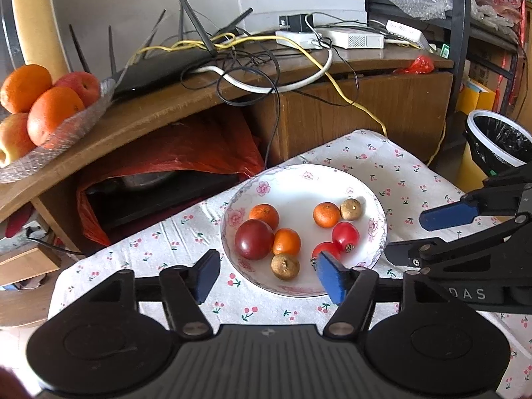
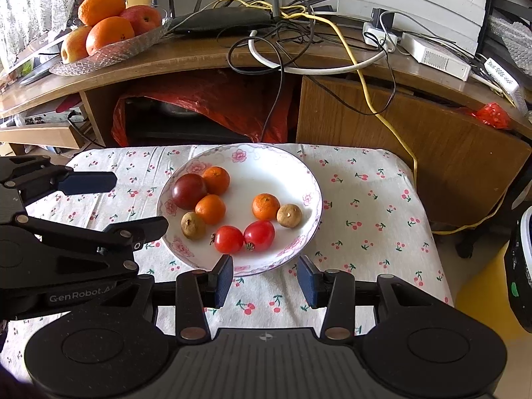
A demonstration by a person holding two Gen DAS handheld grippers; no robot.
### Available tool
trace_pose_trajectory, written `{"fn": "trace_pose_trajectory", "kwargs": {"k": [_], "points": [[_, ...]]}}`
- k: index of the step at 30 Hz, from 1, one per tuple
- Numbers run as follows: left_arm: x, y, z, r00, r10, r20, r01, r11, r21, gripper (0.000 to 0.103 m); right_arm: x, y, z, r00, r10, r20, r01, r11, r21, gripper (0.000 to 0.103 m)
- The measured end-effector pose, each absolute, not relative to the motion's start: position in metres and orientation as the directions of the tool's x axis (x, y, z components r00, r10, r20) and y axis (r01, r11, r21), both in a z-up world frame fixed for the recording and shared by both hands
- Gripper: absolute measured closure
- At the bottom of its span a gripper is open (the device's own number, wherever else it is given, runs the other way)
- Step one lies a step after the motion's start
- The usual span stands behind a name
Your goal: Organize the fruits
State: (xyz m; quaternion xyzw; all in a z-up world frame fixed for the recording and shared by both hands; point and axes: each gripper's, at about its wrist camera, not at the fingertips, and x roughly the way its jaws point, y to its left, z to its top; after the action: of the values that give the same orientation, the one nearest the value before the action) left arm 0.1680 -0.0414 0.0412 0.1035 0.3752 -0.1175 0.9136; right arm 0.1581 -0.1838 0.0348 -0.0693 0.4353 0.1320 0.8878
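Still, both grippers, left gripper (image 1: pixel 267 274) and right gripper (image 2: pixel 265 279), hover with jaws spread near the plate (image 2: pixel 299 166); round tomatoes (image 2: pixel 259 235) could roll if nudged.

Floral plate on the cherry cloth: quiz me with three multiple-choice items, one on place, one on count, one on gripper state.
1. The dark red fruit touches:
A. two small oranges
B. the red tomatoes
C. nothing

2. Brown fruits on the floral plate:
A. one
B. two
C. four

3. The right gripper is:
A. shut on a tomato
B. shut, empty
C. open, empty

Answers: 1 A, oranges and press against it. 2 B, one near the front-left rim, one at the right. 3 C, fingers apart before the plate's rim.
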Motion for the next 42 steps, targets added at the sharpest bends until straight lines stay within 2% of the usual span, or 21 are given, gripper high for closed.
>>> {"fn": "trace_pose_trajectory", "kwargs": {"k": [8, 19, 28, 42], "points": [[0.151, -0.032, 0.045, 0.701, -0.139, -0.7, 0.248, 0.967, 0.056, 0.012, 0.136, -0.187, 0.041, 0.593, 0.181, -0.784, -0.281, 0.96, 0.009, 0.066], [0.111, -0.029, 0.053, 0.729, -0.103, -0.676, 0.208, 0.975, 0.075, 0.011, 0.096, -0.183, 0.054, 0.607, 0.21, -0.766, -0.284, 0.958, 0.037, 0.065], [0.086, -0.024, 0.056, 0.725, -0.136, -0.675, 0.211, 0.977, 0.03, 0.011, 0.072, -0.185, 0.058, 0.611, 0.225, -0.759, -0.283, 0.958, 0.057, 0.065], [0.069, -0.026, 0.056, 0.77, -0.09, -0.631, 0.192, 0.977, 0.096, 0.008, 0.062, -0.182, 0.056, 0.604, 0.231, -0.763, -0.284, 0.957, 0.064, 0.064]]}}
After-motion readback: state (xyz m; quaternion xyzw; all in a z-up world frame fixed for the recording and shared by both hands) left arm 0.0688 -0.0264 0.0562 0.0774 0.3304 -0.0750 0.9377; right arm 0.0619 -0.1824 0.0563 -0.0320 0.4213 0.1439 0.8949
